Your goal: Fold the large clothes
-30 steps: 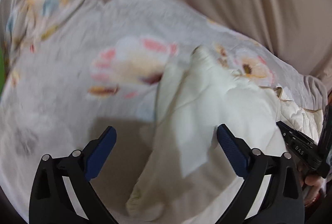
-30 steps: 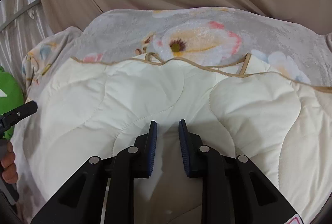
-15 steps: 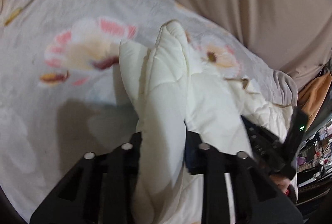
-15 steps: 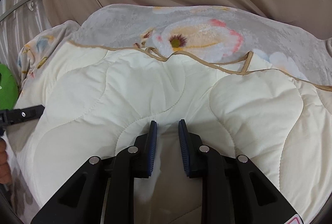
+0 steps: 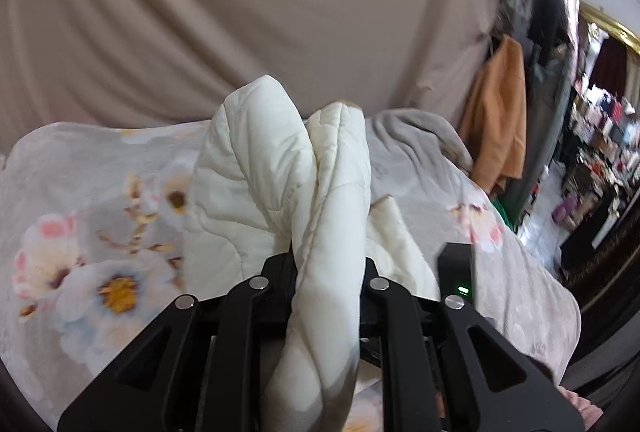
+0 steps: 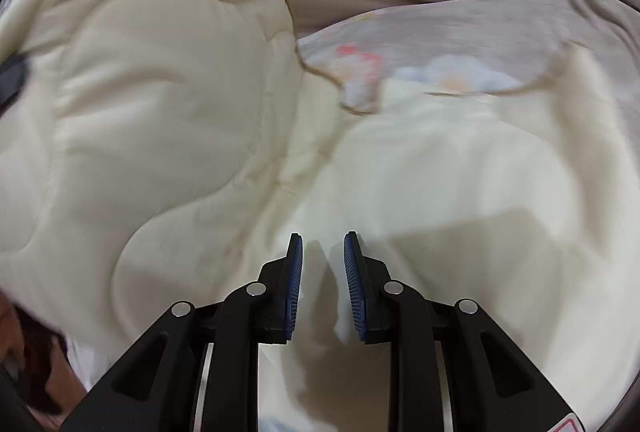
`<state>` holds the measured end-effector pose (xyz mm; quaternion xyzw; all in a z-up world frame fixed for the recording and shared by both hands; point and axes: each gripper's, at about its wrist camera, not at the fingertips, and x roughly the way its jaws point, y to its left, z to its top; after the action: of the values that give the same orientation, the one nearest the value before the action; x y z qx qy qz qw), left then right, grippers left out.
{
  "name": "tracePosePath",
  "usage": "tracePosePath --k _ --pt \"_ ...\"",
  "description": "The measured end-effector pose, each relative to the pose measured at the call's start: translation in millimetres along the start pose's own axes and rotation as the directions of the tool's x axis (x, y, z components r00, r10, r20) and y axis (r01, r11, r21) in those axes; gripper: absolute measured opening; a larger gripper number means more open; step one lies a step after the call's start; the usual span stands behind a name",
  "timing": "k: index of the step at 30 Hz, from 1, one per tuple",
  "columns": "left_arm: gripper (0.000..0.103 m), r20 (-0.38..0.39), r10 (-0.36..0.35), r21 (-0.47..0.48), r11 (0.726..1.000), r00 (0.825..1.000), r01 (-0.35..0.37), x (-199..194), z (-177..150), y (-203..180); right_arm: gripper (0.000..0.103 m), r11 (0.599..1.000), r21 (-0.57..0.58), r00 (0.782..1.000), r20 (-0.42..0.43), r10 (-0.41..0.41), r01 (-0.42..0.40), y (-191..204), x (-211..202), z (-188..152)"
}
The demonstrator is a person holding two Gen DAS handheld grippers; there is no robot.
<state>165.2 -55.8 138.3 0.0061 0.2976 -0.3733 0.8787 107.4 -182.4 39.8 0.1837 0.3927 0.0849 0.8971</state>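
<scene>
Between the fingers of the left gripper (image 5: 328, 268) stands a thick fold of the cream quilted padded garment (image 5: 276, 167); the jaws are closing on it and already pinch it, so the fold rises up beyond the fingertips in two rounded humps. Under the garment, on both sides of these fingers, lies a grey blanket with a pale flower print (image 5: 100, 232), which covers the whole soft surface. Beyond the fingertips a beige draped curtain (image 5: 248, 15) closes the back of the room. To the right of the fingers an orange cloth (image 5: 498, 111) hangs, and further right there is a blurred crowded area with many small coloured things.

The right gripper (image 6: 323, 252) holds its blue-padded fingers (image 6: 295, 288) close together with a narrow gap, and cream fabric lies between and under them; the pads seem to nip a thin layer. Left of these fingers a big part of the garment is lifted. Beyond the fingertips the brown-trimmed edge (image 6: 288, 7) meets the flowered blanket.
</scene>
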Motion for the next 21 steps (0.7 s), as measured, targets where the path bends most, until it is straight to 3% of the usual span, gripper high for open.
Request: tracePosePath --k 2,8,12,14,15,17,21 --pt "0.015 -0.03 -0.014 0.032 0.999 0.999 0.015 21.8 -1.7 -24.3 0.013 0.999 0.047 1.0 0.011 -0.007 0.007 -27.4 -23.3 -14.8" --pt "0.015 -0.163 0.017 0.116 0.993 0.986 0.002 108.4 -31.4 -89.3 0.012 0.974 0.215 0.998 0.032 0.061 -0.067 -93.6 -60.3 -53.0" --pt "0.016 -0.209 0.09 0.159 0.986 0.974 -0.057 158.6 -59.6 -108.8 0.019 0.968 0.232 0.994 0.075 0.079 -0.094 -104.9 -81.6 -61.1" --pt "0.021 -0.211 0.097 0.156 0.986 0.973 -0.065 167.7 -66.5 -110.6 0.022 0.969 0.236 0.994 0.097 0.055 -0.076 -109.0 -91.4 -64.0" --pt "0.024 -0.211 0.081 0.151 0.987 0.974 -0.05 168.1 -68.7 -110.5 0.025 0.969 0.238 0.993 0.11 0.037 -0.062 -111.3 -96.4 -65.6" --pt "0.043 -0.223 0.001 0.129 0.991 0.975 0.029 161.7 -66.3 -107.6 0.037 0.968 0.247 0.989 0.145 -0.002 -0.034 -113.5 -108.6 -67.7" --pt "0.05 -0.198 -0.142 0.047 0.987 0.97 0.154 113.7 -47.5 -88.1 0.047 0.97 0.228 0.974 0.223 0.032 -0.084 -108.5 -132.6 -59.1"
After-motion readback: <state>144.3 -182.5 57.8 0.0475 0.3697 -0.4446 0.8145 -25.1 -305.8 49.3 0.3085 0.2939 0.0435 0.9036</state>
